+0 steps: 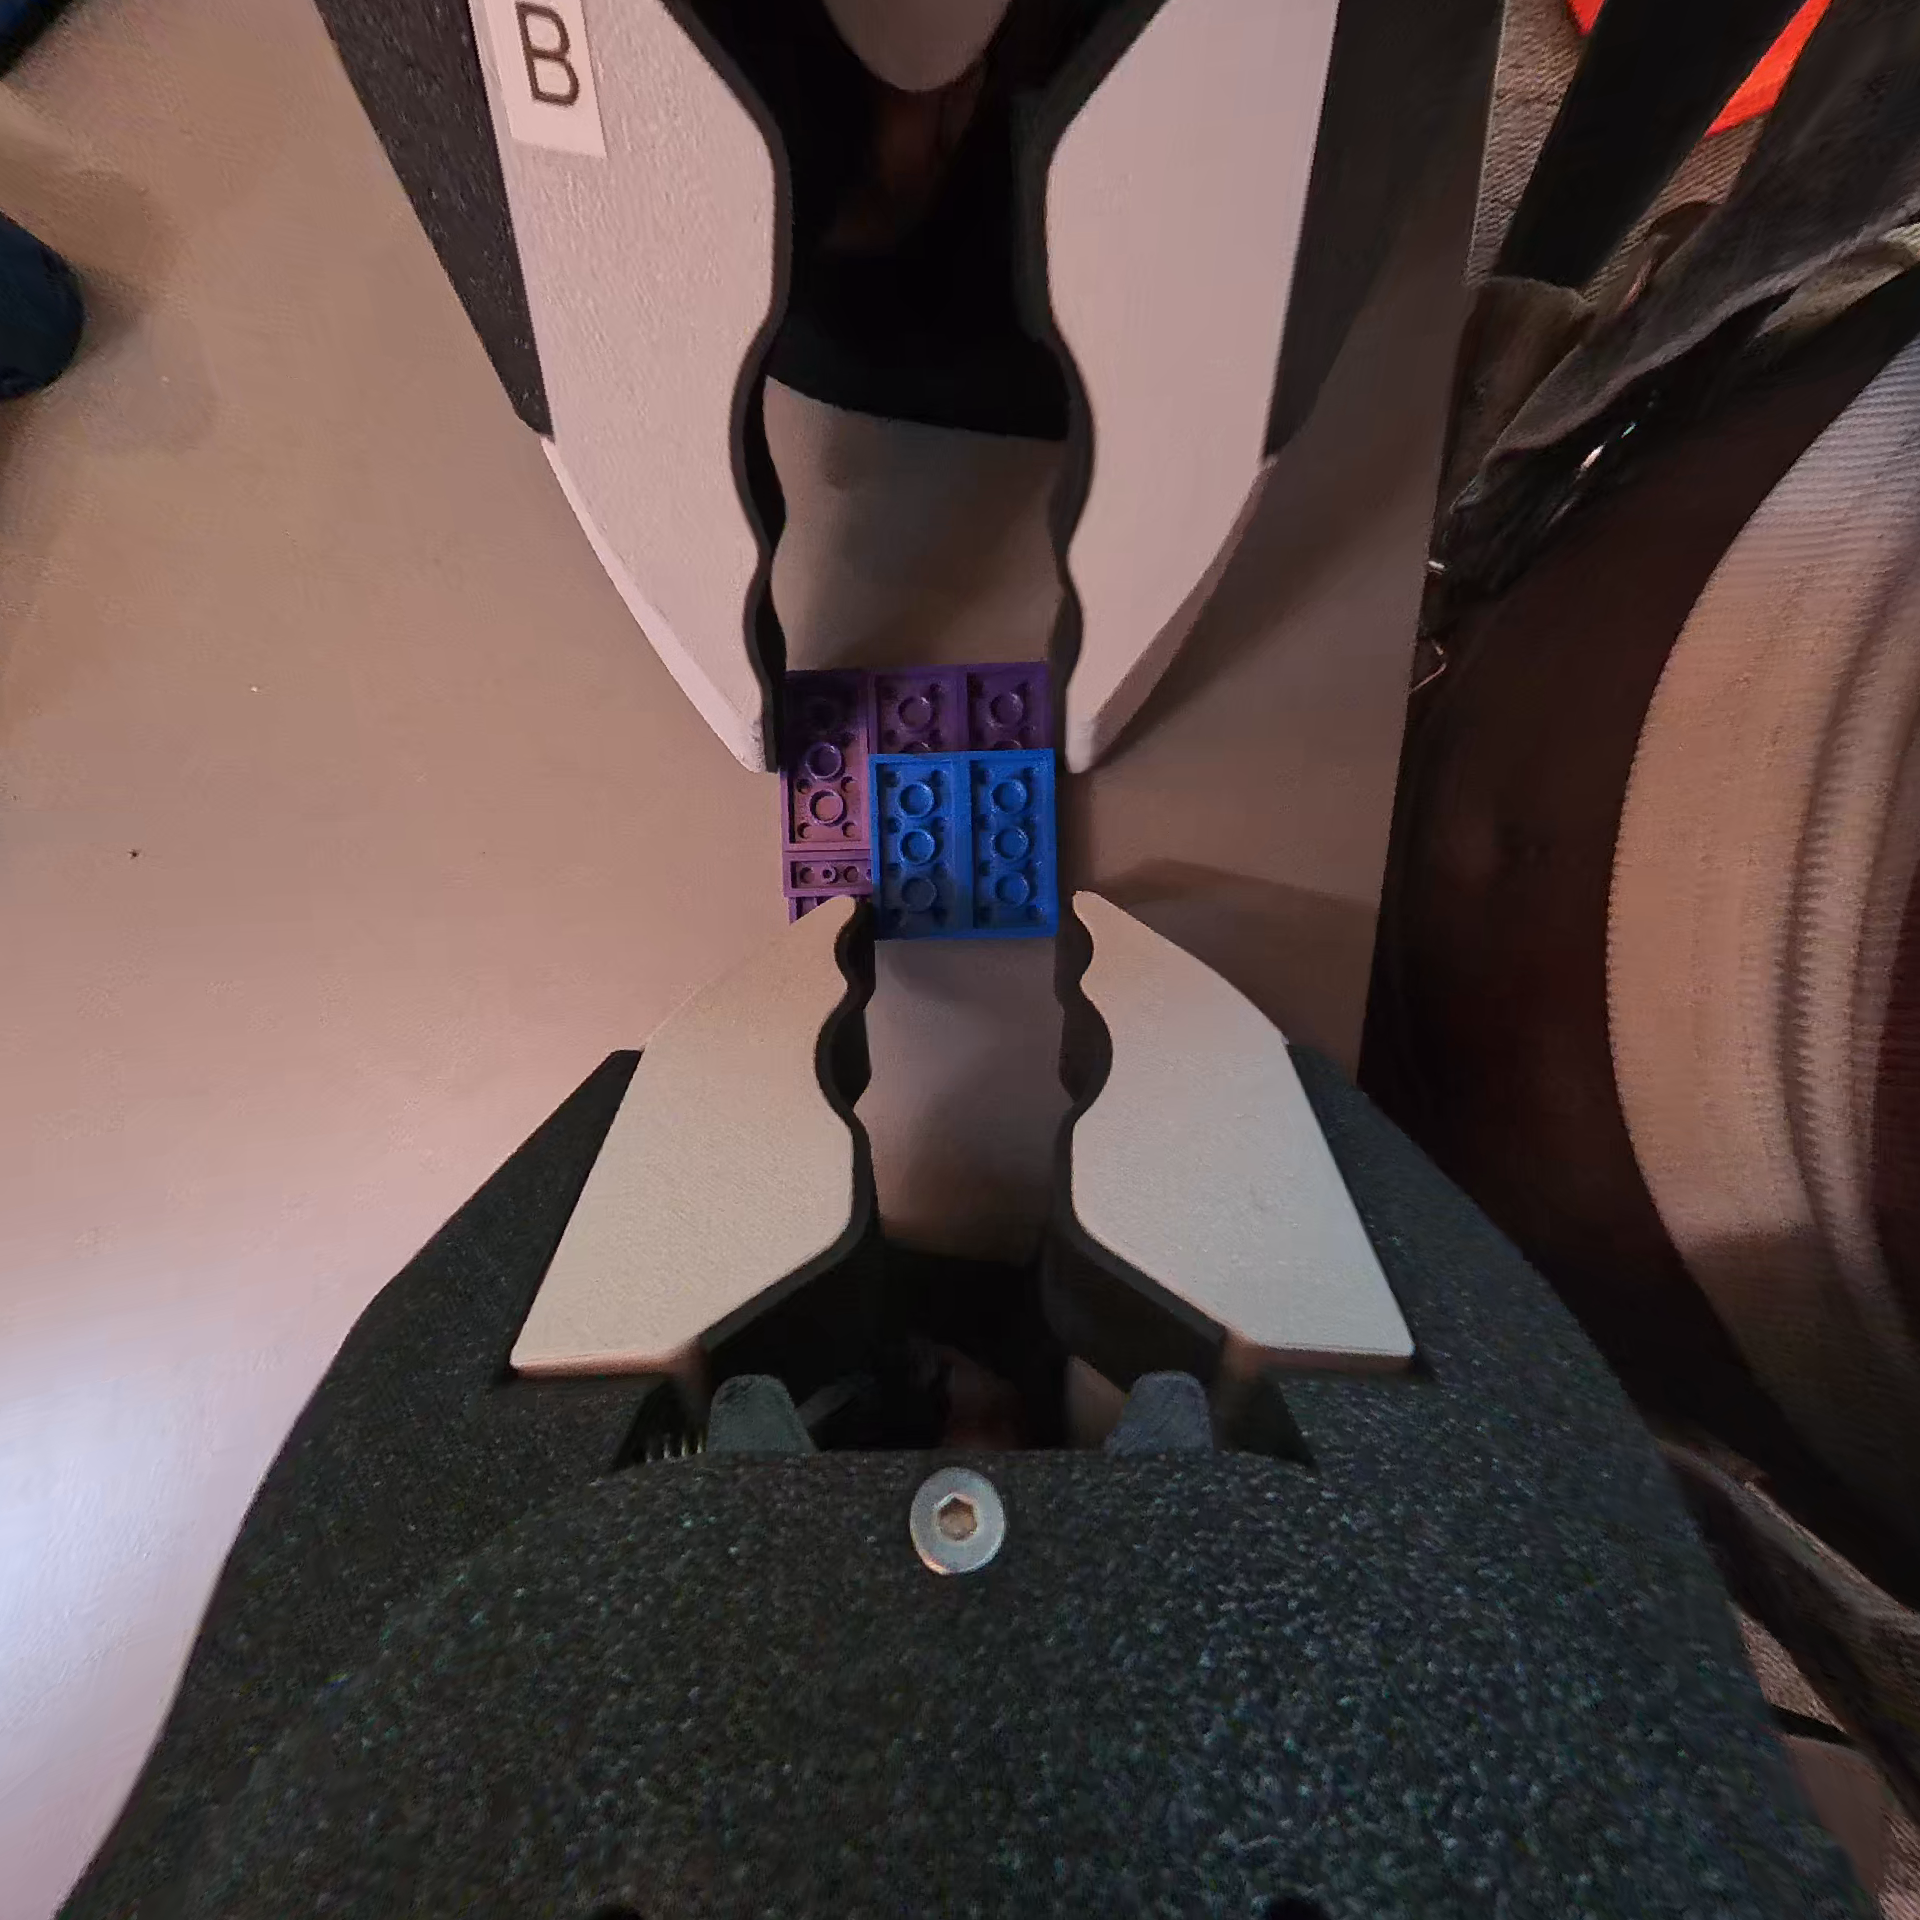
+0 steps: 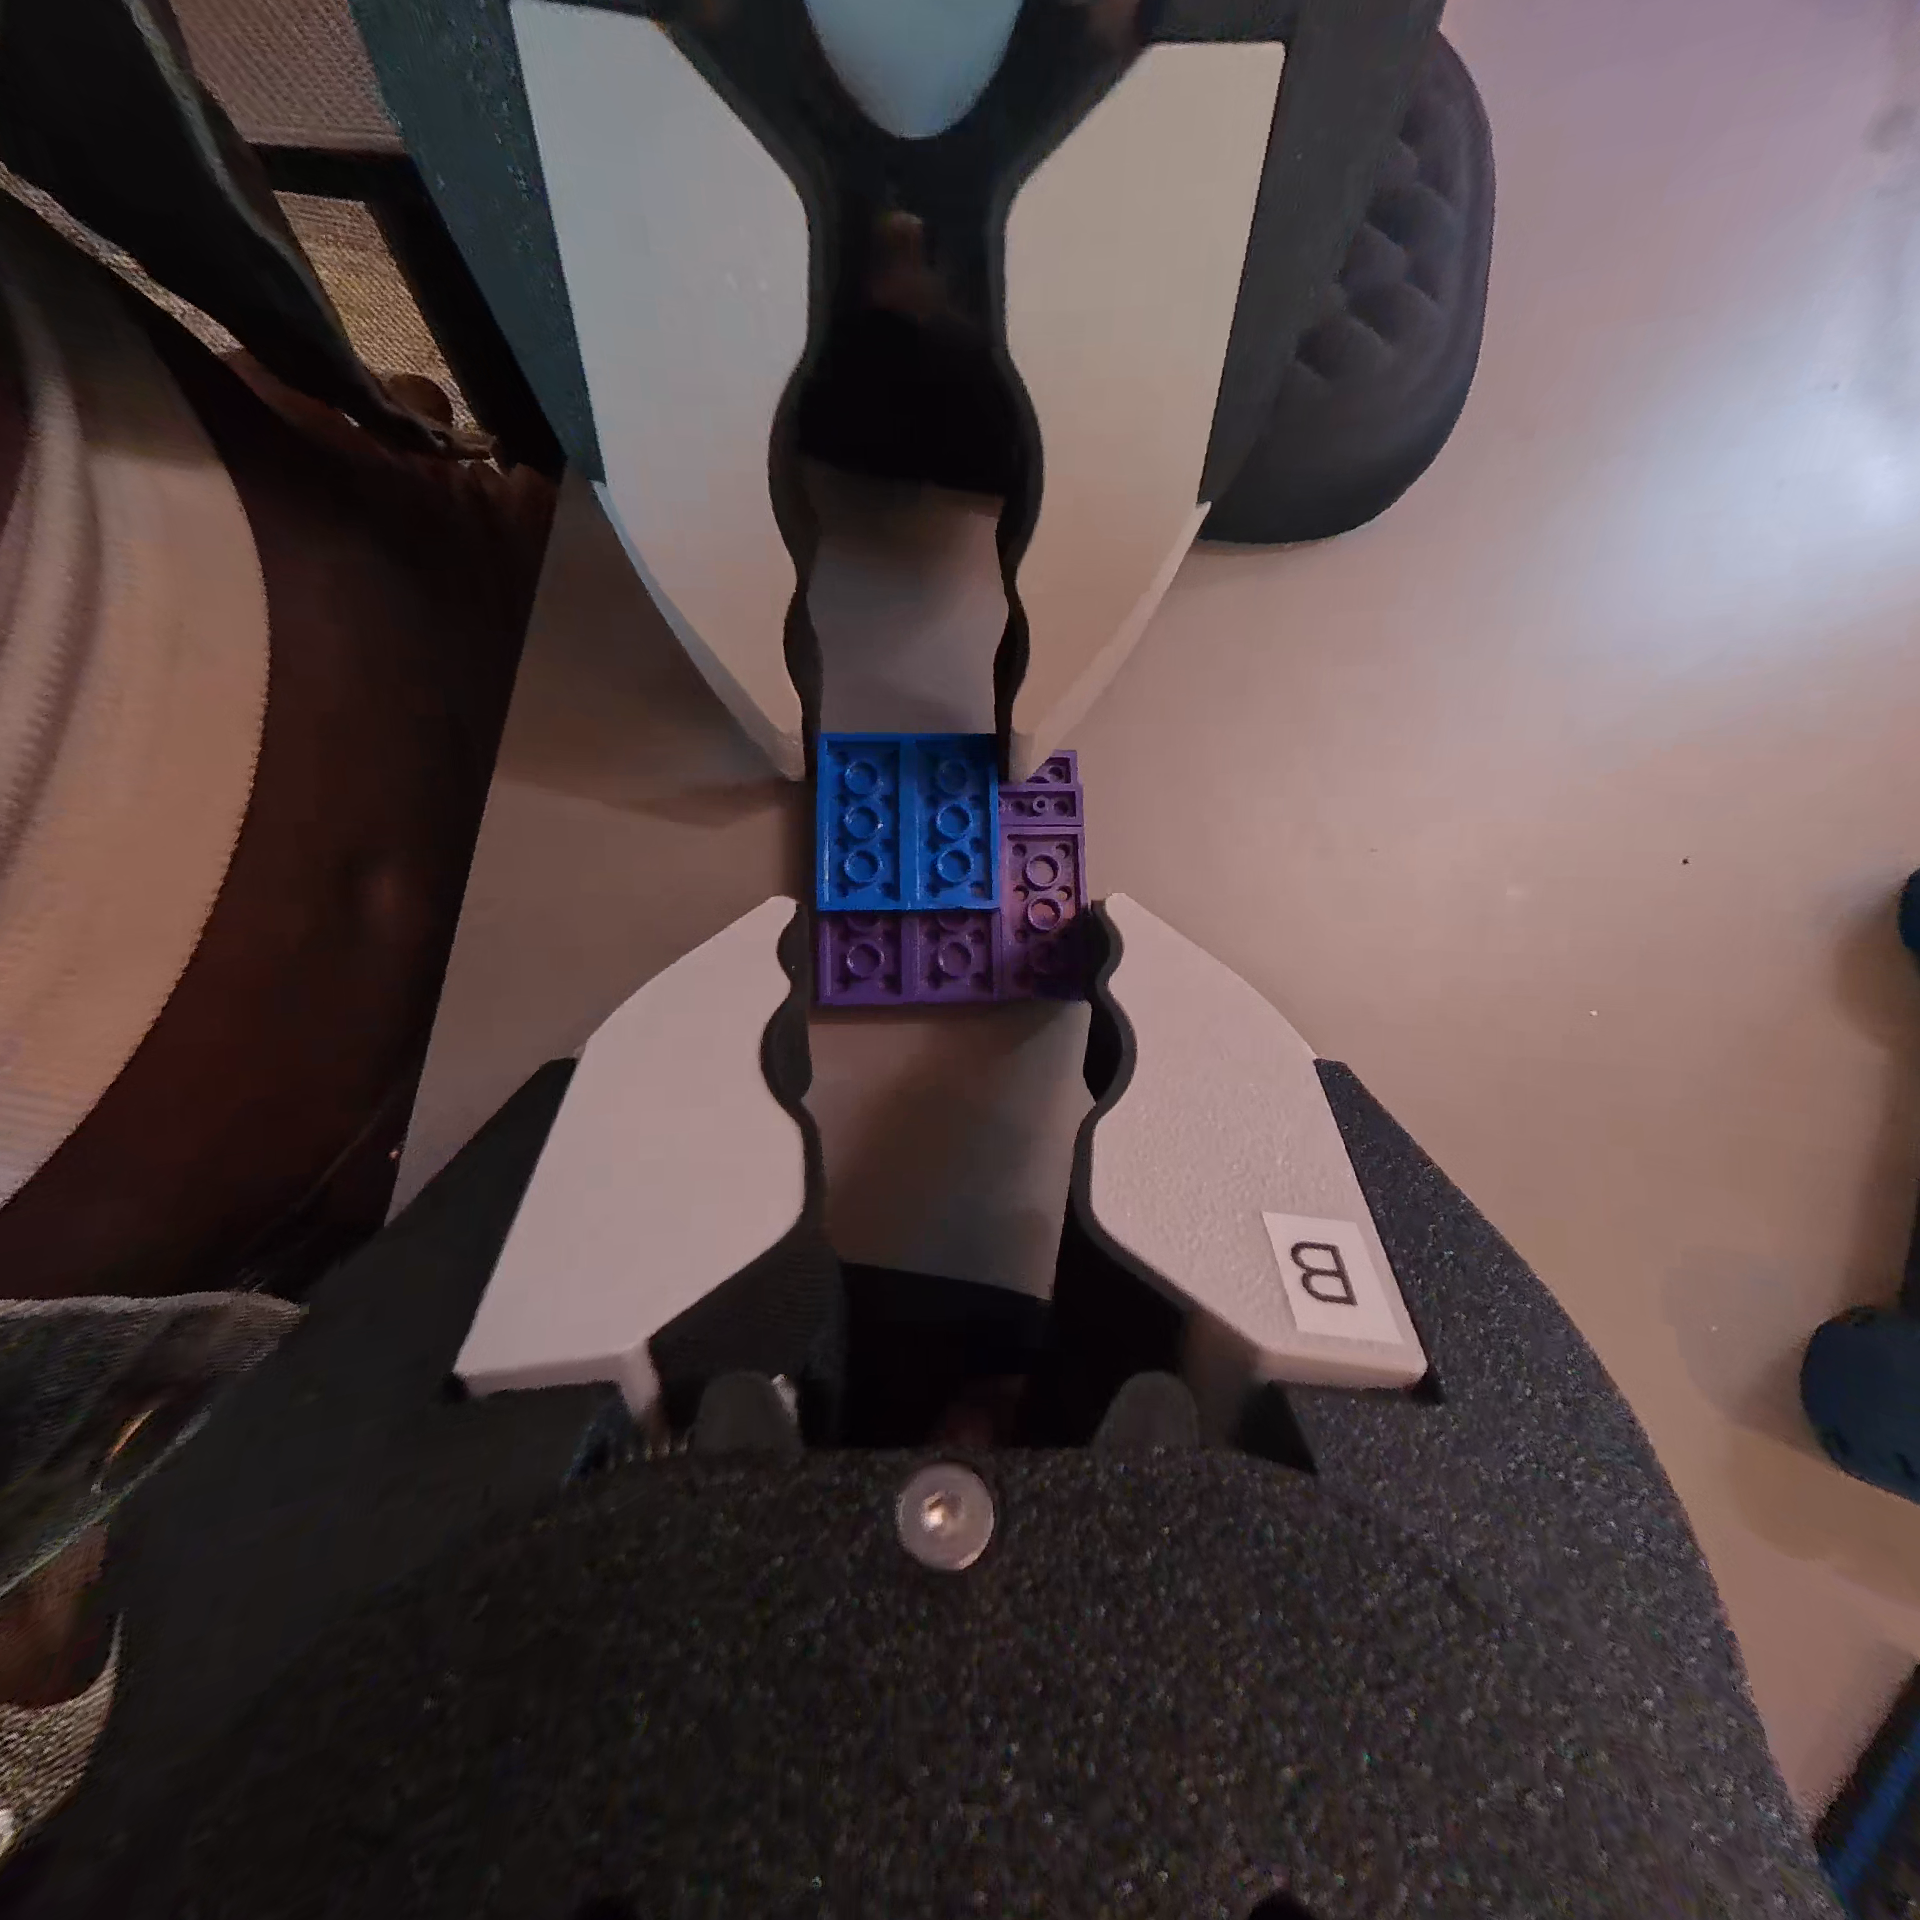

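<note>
A small block of joined bricks is held between my two grippers, which face each other tip to tip above a beige surface [image 1: 312, 727]. I see the bricks' undersides. My left gripper [image 1: 961, 909] is shut on the two blue bricks [image 1: 964, 844], one finger on each side. My right gripper [image 2: 945, 914] is shut on the purple bricks [image 2: 940, 956] that adjoin the blue bricks [image 2: 906, 821]. The right gripper [image 1: 920, 748] shows at the top of the left wrist view around the purple bricks [image 1: 826, 769]. The left gripper [image 2: 909, 753] shows at the top of the right wrist view.
A large round beige and brown object [image 1: 1714, 935] stands close beside the grippers; it also shows in the right wrist view [image 2: 125, 727]. Dark fabric with orange [image 1: 1714, 208] lies over it. A dark padded object [image 2: 1371, 312] and dark blue items [image 2: 1870, 1403] lie on the surface. My two grippers' fingertips are within a few centimetres of each other.
</note>
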Demonstrator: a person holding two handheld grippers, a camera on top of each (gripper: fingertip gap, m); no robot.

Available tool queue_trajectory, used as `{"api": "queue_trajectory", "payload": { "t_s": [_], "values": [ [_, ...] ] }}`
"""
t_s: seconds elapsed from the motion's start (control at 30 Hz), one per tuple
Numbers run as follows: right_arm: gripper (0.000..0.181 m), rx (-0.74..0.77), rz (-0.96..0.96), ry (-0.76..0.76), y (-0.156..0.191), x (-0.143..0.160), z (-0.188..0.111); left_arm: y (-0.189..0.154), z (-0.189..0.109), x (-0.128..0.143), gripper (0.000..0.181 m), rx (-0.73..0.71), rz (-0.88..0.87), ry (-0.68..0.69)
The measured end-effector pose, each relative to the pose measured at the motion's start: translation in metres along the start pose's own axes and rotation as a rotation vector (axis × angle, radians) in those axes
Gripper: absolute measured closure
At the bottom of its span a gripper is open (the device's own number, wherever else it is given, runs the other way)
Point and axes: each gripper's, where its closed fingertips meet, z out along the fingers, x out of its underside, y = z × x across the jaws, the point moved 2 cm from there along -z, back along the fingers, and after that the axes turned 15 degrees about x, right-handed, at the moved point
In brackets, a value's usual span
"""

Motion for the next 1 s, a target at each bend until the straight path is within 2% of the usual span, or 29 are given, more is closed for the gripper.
{"api": "queue_trajectory", "payload": {
  "t_s": [0.27,0.43,0.8,0.83,0.87,0.9,0.97,1.0],
  "values": [
    [0.132,0.015,0.019,0.025,0.001,0.001,0.001,0.001,0.000,0.000,0.149,0.023,0.039,-0.034],
    [0.132,0.028,0.054,0.034,0.001,0.002,0.001,0.001,0.000,0.000,0.149,-0.007,0.038,-0.101],
    [0.132,0.072,0.067,0.014,0.002,0.002,-0.001,-0.001,-0.001,-0.001,0.149,-0.194,0.135,-0.128],
    [0.132,0.082,0.070,0.016,0.001,0.002,0.000,-0.002,-0.001,-0.002,0.151,-0.219,0.158,-0.129],
    [0.132,0.124,0.086,0.025,-0.004,0.003,0.001,-0.011,-0.001,-0.013,0.181,-0.192,0.202,-0.204],
    [0.132,0.111,0.087,0.015,-0.004,0.002,0.001,-0.017,-0.003,-0.023,0.181,-0.168,0.200,-0.266],
    [0.132,0.082,0.064,0.001,0.001,0.001,0.000,-0.003,-0.005,-0.012,0.179,-0.171,0.061,-0.202],
    [0.132,0.087,0.068,0.000,0.002,0.002,-0.002,0.003,-0.010,-0.005,0.172,-0.156,-0.011,-0.232]
  ]
}}
